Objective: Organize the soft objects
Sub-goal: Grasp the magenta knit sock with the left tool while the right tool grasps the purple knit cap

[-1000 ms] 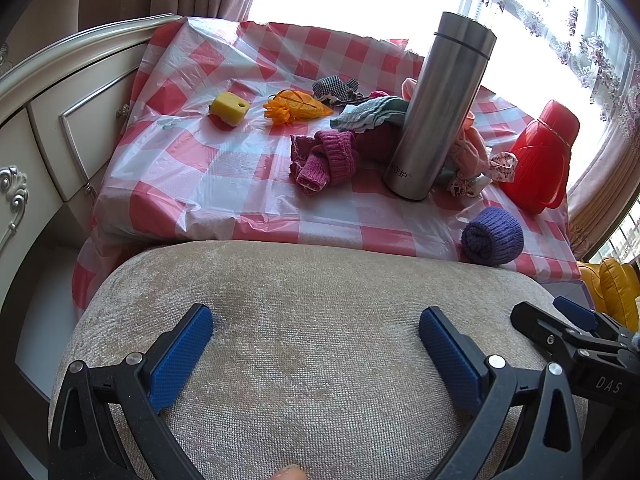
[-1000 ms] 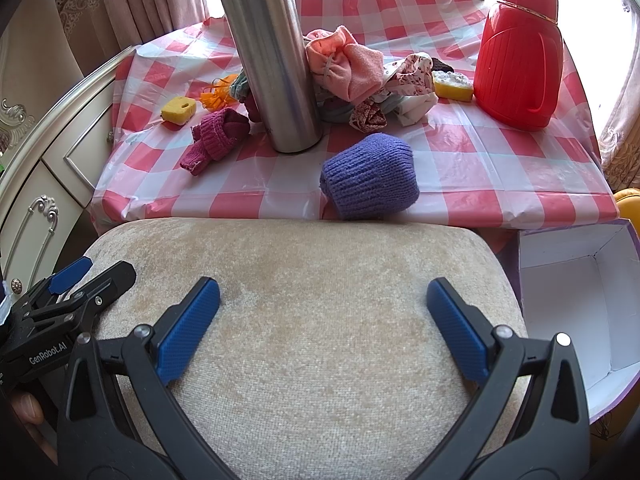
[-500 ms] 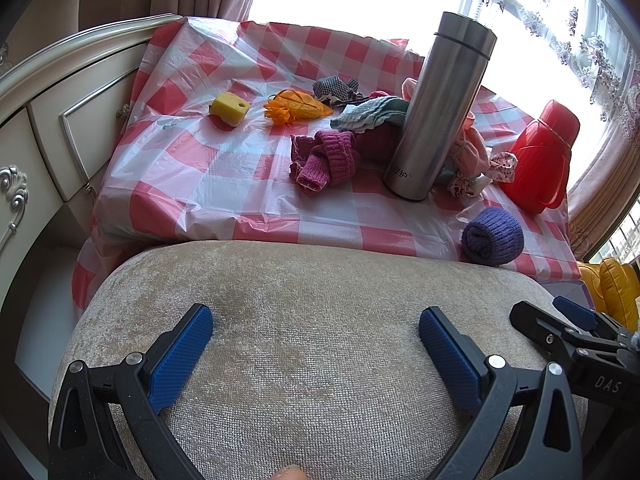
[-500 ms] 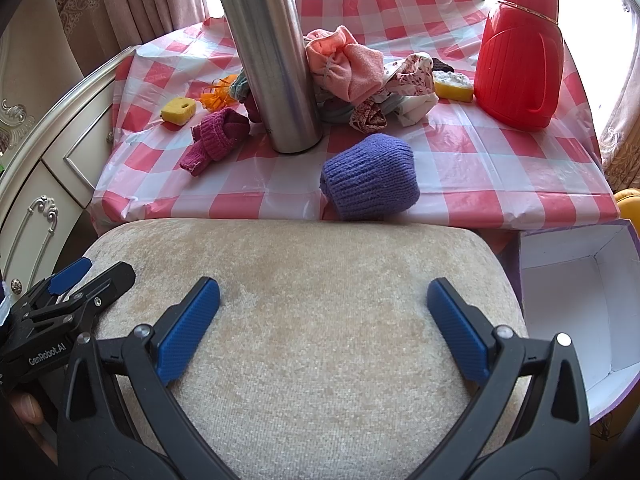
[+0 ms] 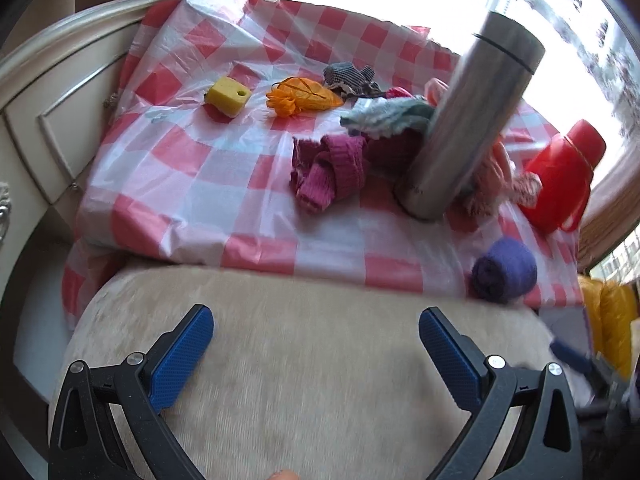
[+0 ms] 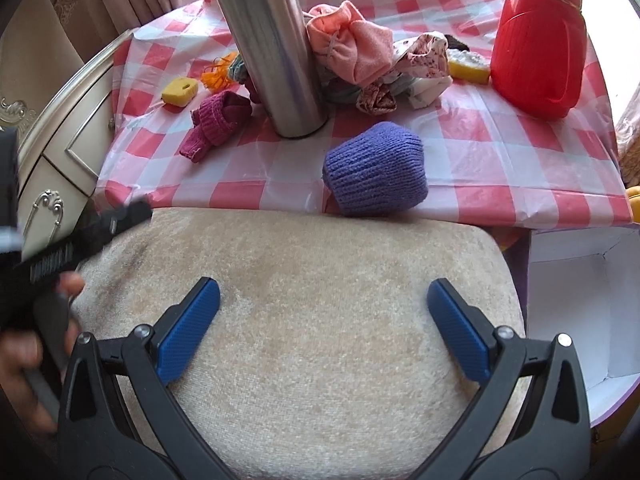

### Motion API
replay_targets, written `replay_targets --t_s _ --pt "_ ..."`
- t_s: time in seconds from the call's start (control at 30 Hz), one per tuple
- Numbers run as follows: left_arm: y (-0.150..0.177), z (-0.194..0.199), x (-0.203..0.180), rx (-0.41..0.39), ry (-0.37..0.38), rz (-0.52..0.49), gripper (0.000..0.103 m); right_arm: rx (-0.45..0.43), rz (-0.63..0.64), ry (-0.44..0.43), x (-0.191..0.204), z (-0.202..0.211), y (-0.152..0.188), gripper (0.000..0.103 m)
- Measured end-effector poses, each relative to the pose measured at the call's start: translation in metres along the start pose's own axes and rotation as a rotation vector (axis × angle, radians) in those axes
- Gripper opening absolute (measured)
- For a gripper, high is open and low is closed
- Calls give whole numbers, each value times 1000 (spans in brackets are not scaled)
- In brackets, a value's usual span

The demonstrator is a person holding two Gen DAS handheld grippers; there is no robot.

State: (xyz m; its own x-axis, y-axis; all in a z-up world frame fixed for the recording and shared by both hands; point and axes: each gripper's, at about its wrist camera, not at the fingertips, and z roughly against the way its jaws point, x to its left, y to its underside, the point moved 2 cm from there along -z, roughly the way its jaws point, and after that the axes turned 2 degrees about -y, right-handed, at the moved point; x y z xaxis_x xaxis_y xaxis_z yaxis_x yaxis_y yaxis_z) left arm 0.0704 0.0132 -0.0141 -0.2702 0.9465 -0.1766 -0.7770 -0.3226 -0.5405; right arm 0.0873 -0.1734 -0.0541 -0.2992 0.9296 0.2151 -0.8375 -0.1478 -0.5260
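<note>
both grippers are held over the beige cushion (image 6: 304,320), nothing gripped: left gripper (image 5: 316,344) jaws wide apart, right gripper (image 6: 324,316) jaws wide apart. purple rolled sock (image 6: 374,170) sits at the near edge of the checked tablecloth (image 6: 500,152), magenta sock (image 5: 332,170) just beside the steel flask (image 5: 468,120). open white box (image 6: 580,300) is seen right of the cushion.

The steel flask (image 6: 272,48) loses its top to the right wrist view's upper edge and hides part of the clothes heap (image 6: 360,64) behind it. The left gripper (image 6: 60,256) (seen from the right wrist) is blurred, as is the right gripper (image 5: 580,364) at the left view's edge
</note>
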Motion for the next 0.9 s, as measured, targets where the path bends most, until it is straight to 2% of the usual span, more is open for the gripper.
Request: replay_targets --t_s 0.17,0.3,0.47,0.77,0.9 --pt "-36 -24 -6 22 15 28 103 -21 -6 12 -4 -3 -9 103" --pt "-60 -46 -11 46 18 40 102 -80 33 74 -8 -3 -24 103" --pt "-85 -70 -16 51 12 63 101 -64 97 129 -9 -17 -40 103" --pt "-98 -101 -28 69 8 65 83 -18 207 234 -11 -50 -64 103" --pt "-96 -110 -26 93 26 82 63 24 203 241 -18 -62 -67 100"
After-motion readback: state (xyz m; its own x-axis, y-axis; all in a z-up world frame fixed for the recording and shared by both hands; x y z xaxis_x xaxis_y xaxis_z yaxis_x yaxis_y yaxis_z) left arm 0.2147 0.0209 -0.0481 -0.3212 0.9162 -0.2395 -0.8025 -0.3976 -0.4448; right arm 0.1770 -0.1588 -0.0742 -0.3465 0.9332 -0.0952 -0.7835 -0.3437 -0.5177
